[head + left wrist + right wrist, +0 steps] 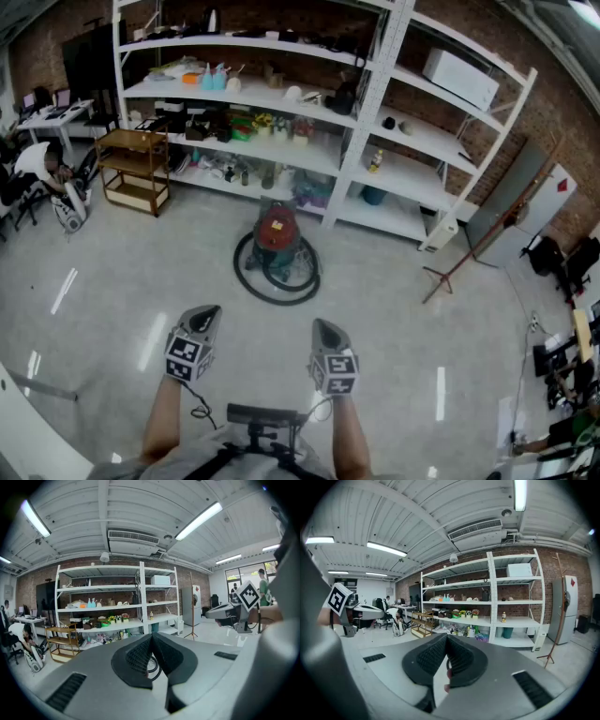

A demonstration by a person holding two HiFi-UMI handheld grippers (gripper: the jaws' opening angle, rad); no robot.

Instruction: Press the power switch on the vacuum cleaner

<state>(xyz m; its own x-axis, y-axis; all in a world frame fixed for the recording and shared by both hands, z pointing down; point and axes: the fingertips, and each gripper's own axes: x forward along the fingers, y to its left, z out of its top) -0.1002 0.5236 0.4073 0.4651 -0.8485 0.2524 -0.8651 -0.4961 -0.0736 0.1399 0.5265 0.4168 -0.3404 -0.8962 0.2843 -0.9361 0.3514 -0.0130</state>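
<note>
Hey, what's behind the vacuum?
White shelving against a brick wall, its lower shelf crowded with small items. The vacuum hides the bit of floor directly behind it.

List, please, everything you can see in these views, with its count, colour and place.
vacuum cleaner: one, red top, on the floor in front of the shelves, well ahead of both grippers
hose: one, black, coiled on the floor around the vacuum cleaner
shelving unit: one, white, along the brick wall, crowded with small items
box: one, white, upper shelf at the right
trolley: one, wooden, left of the shelves
stand: one, brown, right of the shelves
seated person: one, white top, far left
left gripper: one, grey, jaws together, empty
right gripper: one, grey, jaws together, empty
</note>
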